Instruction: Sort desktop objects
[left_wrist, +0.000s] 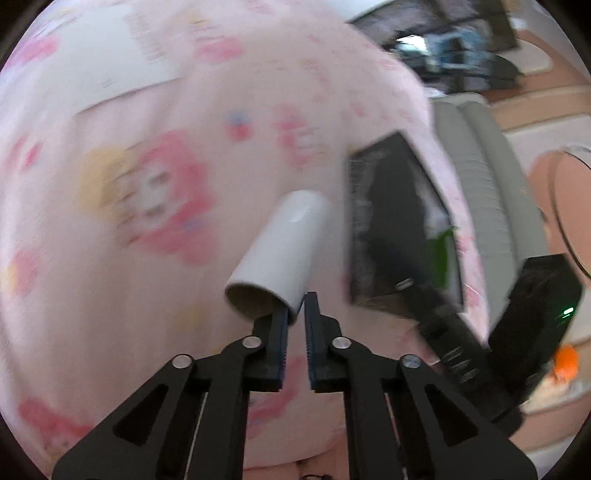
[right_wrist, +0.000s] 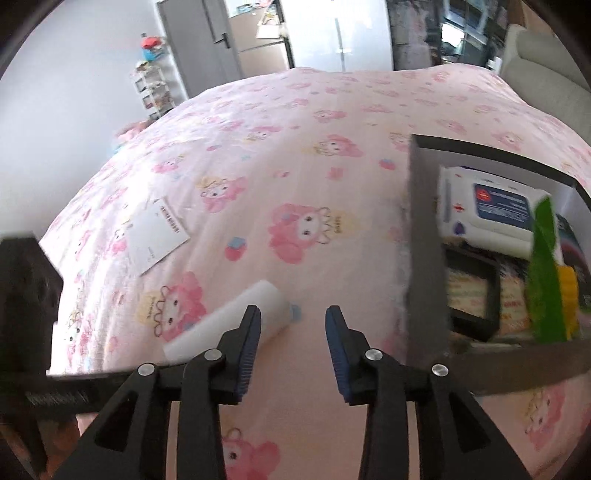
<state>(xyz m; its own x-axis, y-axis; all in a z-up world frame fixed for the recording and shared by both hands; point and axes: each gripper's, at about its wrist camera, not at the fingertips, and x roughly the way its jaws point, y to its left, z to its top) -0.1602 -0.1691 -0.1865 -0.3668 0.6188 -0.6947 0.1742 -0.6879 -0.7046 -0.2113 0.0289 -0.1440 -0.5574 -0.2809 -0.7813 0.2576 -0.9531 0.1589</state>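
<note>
Left wrist view: at upper left a white booklet (left_wrist: 110, 55) lies flat on the pink cartoon-print bedspread (left_wrist: 147, 258), blurred. At centre, the left tool (left_wrist: 295, 310) has its fingers drawn close together, pinching the near rim of a white tube (left_wrist: 280, 251), one finger inside the open end and the other outside the wall; the tube points up and away over the bed. To the right of the tube sits a black-walled box (left_wrist: 388, 221), and at lower right the other tool's body crosses the frame.

Right wrist view: at centre left the same booklet (right_wrist: 155, 240) rests on the bedspread (right_wrist: 314, 166), well apart from the box. At lower centre the tube (right_wrist: 236, 317) appears just beyond the right tool (right_wrist: 291, 321), whose fingers are spread wide and hold nothing. At right the box (right_wrist: 424, 240) already contains a white wipes pack (right_wrist: 491, 210), a green item (right_wrist: 545, 273), a yellow item and printed packets.

Judged progress: several objects are already boxed; the tube is held but not yet placed, and the booklet remains untouched.
</note>
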